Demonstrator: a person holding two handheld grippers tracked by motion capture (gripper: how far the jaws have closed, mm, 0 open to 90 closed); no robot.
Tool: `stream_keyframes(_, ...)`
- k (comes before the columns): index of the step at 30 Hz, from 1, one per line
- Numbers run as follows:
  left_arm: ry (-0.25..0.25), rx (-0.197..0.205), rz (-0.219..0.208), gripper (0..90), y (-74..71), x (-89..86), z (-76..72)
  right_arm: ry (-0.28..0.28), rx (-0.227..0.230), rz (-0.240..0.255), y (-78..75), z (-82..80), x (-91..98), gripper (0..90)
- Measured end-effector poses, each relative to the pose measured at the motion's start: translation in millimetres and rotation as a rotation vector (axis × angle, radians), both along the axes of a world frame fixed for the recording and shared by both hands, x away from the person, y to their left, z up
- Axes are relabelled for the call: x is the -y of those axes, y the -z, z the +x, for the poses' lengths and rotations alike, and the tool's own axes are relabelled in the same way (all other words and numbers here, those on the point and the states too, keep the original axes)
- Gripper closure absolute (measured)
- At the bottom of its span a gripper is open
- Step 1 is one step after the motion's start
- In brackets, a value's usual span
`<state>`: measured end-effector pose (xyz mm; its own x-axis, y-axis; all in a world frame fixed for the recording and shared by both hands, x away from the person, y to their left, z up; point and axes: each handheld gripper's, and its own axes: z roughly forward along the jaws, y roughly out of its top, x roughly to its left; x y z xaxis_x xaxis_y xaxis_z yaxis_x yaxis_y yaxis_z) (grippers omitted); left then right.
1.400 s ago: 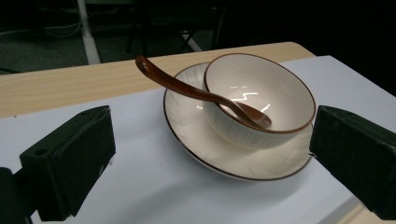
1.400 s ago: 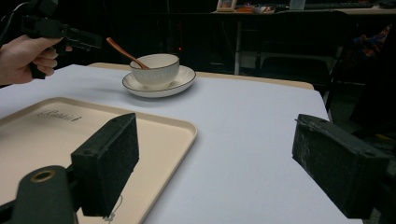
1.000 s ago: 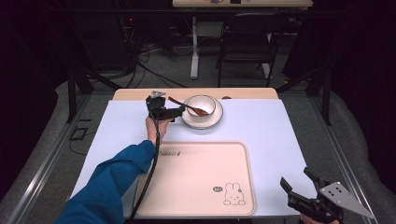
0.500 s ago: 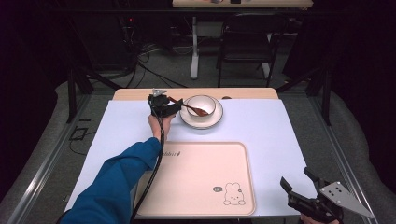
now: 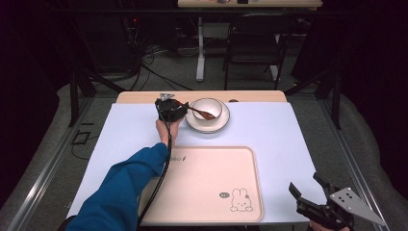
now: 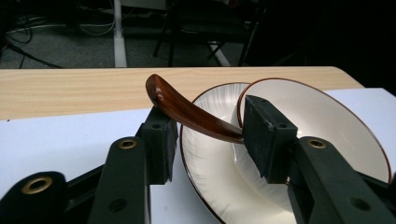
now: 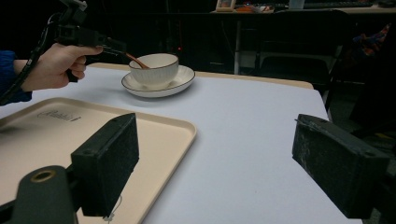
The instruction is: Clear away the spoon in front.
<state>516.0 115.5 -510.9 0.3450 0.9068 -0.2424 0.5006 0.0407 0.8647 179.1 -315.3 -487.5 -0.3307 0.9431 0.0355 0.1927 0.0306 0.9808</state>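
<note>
left gripper (image 5: 179, 109) at far end of table, just left of bowl (image 5: 207, 109); jaws have just been closing in on the handle of the brown spoon (image 5: 198, 112), which passes between them. in the left gripper view the spoon (image 6: 187, 110) rises from the bowl (image 6: 322, 121) over its rim, handle tip up and to the left; left pad sits right under the handle, seems to touch it; right pad at the bowl's rim beside the lower handle; firm grip cannot be told

bowl stands on a saucer (image 5: 192, 124), both white with dark rim, on the pale sheet (image 5: 130, 134) covering the table, near its far edge. spoon's bowl end lies inside the bowl

beige tray (image 5: 211, 183) with rabbit print lies near the person, just in front of the saucer, apart from it

right gripper (image 5: 308, 190) low at near right corner, off the tray's right edge, jaws wide apart, nothing between them. its own view looks across sheet and tray corner (image 7: 182, 130) to the bowl (image 7: 154, 67), with the left hand (image 7: 56, 65) holding its gripper at the spoon
</note>
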Motion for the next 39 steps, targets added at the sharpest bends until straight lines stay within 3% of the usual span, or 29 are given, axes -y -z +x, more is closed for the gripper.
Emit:
stream_keyframes(18,-0.005,0.03,-0.012,61.0,-4.5,2.6,-0.3,0.002,-0.001,0.002,0.0,0.0,0.0,13.7)
stream_keyframes(24,-0.013,0.059,-0.032,64.5,-6.4,4.6,-1.9,0.003,-0.001,0.002,0.0,0.0,0.1,13.7)
stream_keyframes(29,-0.003,0.071,-0.054,67.7,-9.5,5.1,-2.2,0.003,-0.001,0.002,0.1,0.1,0.3,13.7)
stream_keyframes(39,0.018,0.089,-0.048,70.9,-16.4,8.6,-2.2,0.005,-0.003,0.007,0.1,-0.1,0.4,13.7)
